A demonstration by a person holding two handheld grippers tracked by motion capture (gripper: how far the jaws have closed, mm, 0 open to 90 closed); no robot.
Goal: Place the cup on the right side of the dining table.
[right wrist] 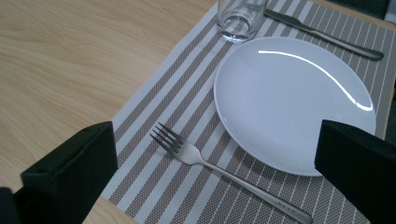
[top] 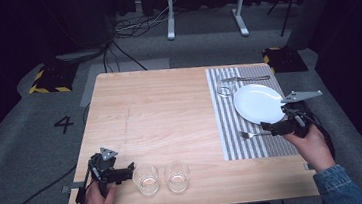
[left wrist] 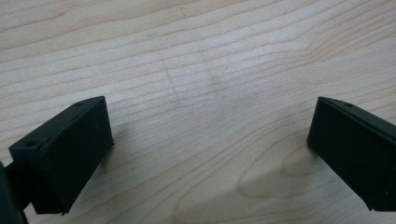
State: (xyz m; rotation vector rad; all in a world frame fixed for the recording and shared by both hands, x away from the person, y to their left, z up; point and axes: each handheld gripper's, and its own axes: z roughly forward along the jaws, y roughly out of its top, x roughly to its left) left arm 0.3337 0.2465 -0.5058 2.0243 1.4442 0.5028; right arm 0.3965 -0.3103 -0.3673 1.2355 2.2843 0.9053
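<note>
My left gripper (top: 125,170) rests near the table's front-left edge, held by a hand, just left of two empty drinking glasses (top: 147,178) (top: 177,175). In its own view the left gripper (left wrist: 210,144) stands open over bare wood with nothing between the jaws. My right gripper (top: 273,128) hovers open over the striped placemat (top: 232,137), beside the handle end of a fork (top: 250,134). In the right gripper view the fork (right wrist: 224,172) lies between the open jaws of the right gripper (right wrist: 219,156), beside a white plate (right wrist: 294,102).
On the placemat, a white plate (top: 257,103) sits in the middle, with a knife (top: 244,79) (right wrist: 322,35) beyond it and a third glass (top: 224,89) (right wrist: 240,18) at its far-left. Bare wooden tabletop (top: 149,110) spreads to the left. A white desk frame (top: 205,4) stands behind.
</note>
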